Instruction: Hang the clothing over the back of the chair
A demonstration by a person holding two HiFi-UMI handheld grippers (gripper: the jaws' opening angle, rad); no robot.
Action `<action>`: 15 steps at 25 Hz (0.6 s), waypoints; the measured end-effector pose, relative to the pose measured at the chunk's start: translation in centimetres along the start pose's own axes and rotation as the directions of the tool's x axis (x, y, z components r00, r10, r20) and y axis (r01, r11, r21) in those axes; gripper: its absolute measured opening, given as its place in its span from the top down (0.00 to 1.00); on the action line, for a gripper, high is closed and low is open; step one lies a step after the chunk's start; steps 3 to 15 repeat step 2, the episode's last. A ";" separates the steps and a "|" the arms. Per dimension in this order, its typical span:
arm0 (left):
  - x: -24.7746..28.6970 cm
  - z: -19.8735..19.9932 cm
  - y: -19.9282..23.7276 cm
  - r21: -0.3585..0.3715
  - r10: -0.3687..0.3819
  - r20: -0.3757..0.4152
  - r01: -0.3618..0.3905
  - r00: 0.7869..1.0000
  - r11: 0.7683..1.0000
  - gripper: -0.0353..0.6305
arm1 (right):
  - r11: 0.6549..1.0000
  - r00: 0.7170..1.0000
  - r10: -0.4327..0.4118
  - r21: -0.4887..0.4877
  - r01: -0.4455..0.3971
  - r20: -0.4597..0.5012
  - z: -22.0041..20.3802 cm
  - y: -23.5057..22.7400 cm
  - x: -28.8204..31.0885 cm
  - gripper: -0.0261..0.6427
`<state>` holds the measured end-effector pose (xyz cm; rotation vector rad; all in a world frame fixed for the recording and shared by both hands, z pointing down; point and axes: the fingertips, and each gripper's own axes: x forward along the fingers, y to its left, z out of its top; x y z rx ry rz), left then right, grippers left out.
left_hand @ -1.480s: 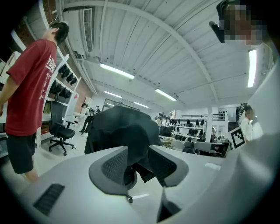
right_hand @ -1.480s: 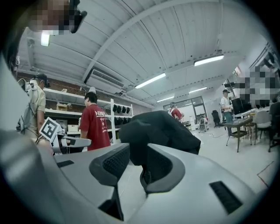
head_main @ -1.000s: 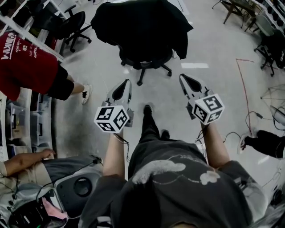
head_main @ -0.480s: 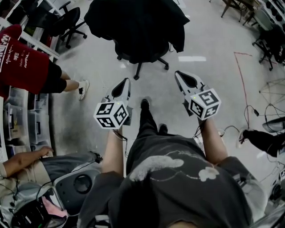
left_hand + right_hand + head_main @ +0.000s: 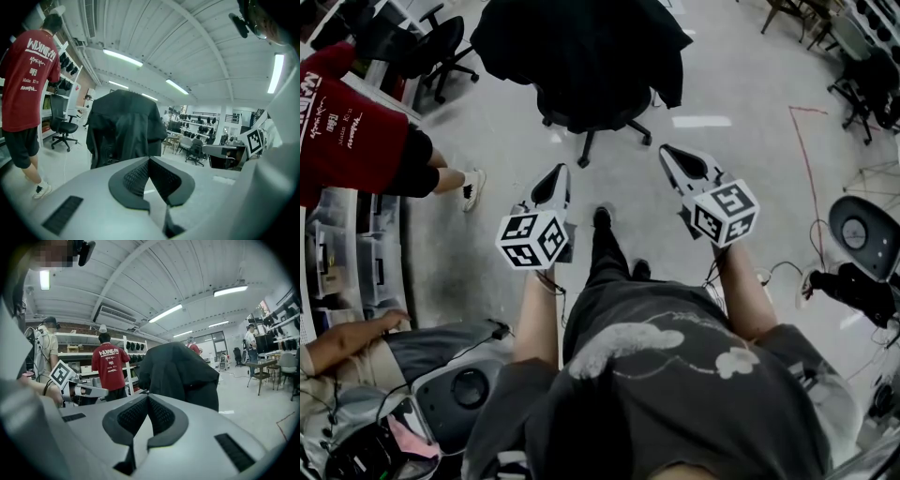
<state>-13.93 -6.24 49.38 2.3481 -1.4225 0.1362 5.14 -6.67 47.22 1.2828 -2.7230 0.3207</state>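
Head view: the left hand-held gripper [image 5: 557, 176] and the right hand-held gripper [image 5: 671, 156] were both closed, jaws pressed together on nothing.
Both pointed toward the black clothing [image 5: 581, 47], which lay draped over the back of the chair [image 5: 592, 120] farther off, well apart from them. The clothing hid the chair's back, leaving only its wheeled base plain, and the frame's top edge cut off the garment.
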 end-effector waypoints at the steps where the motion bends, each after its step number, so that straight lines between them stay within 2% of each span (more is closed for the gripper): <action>1: 0.0 0.0 0.0 -0.004 0.001 0.002 -0.001 1.000 1.000 0.95 | 1.000 1.000 0.000 -0.002 0.000 -0.002 -0.1 -0.1 0.0 0.97; 15: 0.0 -0.1 0.1 -0.008 0.001 0.005 -0.001 1.000 1.000 0.95 | 1.000 1.000 0.001 -0.004 -0.001 -0.003 -0.1 -0.1 0.0 0.97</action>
